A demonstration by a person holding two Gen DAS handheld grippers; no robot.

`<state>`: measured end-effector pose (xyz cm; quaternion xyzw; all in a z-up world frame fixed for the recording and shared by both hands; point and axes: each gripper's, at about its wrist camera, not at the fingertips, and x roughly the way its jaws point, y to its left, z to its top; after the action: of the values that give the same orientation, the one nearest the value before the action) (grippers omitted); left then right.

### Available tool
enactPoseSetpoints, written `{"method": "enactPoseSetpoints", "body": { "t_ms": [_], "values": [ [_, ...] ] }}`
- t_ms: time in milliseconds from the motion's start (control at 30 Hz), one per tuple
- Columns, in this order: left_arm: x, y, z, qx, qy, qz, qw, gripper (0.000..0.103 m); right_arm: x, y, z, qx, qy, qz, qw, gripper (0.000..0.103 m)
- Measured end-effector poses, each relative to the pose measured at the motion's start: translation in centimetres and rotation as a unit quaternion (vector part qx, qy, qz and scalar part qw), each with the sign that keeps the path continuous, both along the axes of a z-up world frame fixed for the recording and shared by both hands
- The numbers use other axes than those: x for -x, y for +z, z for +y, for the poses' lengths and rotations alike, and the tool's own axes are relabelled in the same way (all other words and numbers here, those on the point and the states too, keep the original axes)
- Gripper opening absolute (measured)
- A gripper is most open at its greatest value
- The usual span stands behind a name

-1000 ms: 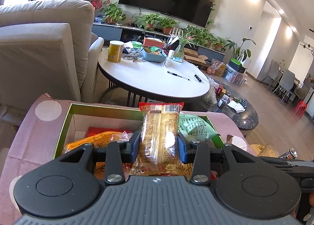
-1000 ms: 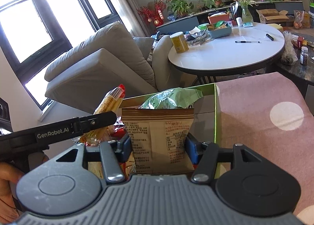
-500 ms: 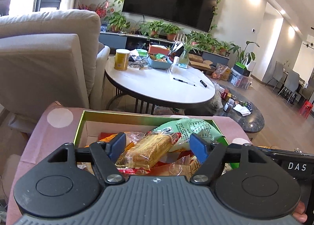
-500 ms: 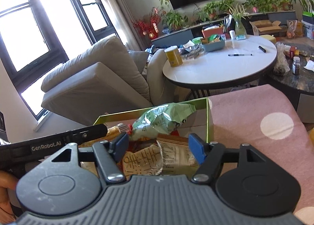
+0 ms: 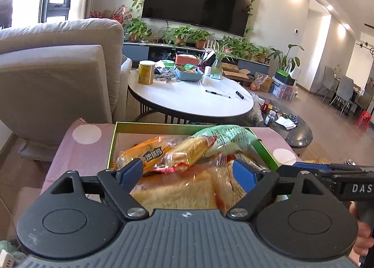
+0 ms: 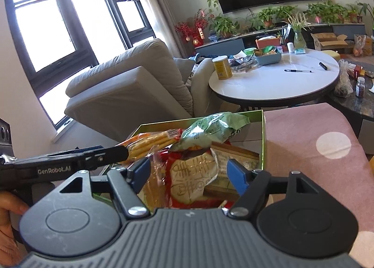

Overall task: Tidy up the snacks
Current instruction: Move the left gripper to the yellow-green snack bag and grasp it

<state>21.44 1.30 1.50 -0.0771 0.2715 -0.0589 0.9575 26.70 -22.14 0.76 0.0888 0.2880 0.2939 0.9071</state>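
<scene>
A round white table (image 5: 194,102) is seen beyond a pink dotted cloth (image 6: 311,148), beside a grey armchair (image 5: 58,76). On the table a yellow canister (image 5: 146,72), a blue tray (image 5: 189,75), a pen (image 5: 217,94) and a black marker (image 5: 239,95) are laid out. A large television (image 5: 198,1) is mounted on the wall above a row of potted plants (image 5: 187,34). A dark-framed window (image 6: 58,17) is seen from the right wrist.
</scene>
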Motion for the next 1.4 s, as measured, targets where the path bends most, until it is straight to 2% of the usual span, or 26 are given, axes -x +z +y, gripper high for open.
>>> {"method": "enactPoseSetpoints", "body": {
  "t_ms": [333, 533, 733, 833, 933, 1067, 1133, 1267, 1400],
  "values": [
    [3.9, 2.4, 0.7, -0.005, 0.003, -0.021, 0.9998, 0.089, 2.7, 0.4, 0.4, 0.002, 0.010, -0.002, 1.000, 0.086],
    [7.6, 2.5, 1.1, -0.039, -0.010, -0.023, 0.9989, 0.092, 4.7, 0.6, 0.3, 0.009, 0.017, -0.006, 1.000, 0.087],
    [12.3, 0.6, 2.3, -0.082, 0.000, 0.003, 0.9967, 0.092, 6.4, 0.5, 0.2, 0.015, 0.021, -0.006, 1.000, 0.087],
    [14.6, -0.8, 3.0, -0.085, 0.020, 0.021, 0.9960, 0.092, 6.9, 0.4, 0.4, 0.017, 0.024, -0.004, 1.000, 0.087],
    [17.0, -2.0, 3.2, -0.090, 0.004, 0.034, 0.9953, 0.092, 7.5, 0.2, 0.8, 0.021, 0.029, -0.003, 0.999, 0.087],
    [19.4, -3.7, 3.3, -0.122, -0.022, 0.060, 0.9904, 0.092, 8.7, 0.0, 1.3, 0.028, 0.038, -0.004, 0.999, 0.087],
    [20.3, -4.8, 3.6, -0.135, -0.017, 0.078, 0.9877, 0.092, 9.1, -0.2, 1.3, 0.030, 0.040, -0.003, 0.999, 0.087],
    [21.3, -6.8, 4.9, -0.126, 0.002, 0.112, 0.9857, 0.092, 9.6, -0.6, 1.2, 0.029, 0.038, 0.003, 0.999, 0.087],
    [21.6, -8.0, 5.1, -0.124, -0.016, 0.125, 0.9842, 0.092, 9.6, -1.0, 1.3, 0.031, 0.034, 0.010, 0.999, 0.087]
  ]
}}
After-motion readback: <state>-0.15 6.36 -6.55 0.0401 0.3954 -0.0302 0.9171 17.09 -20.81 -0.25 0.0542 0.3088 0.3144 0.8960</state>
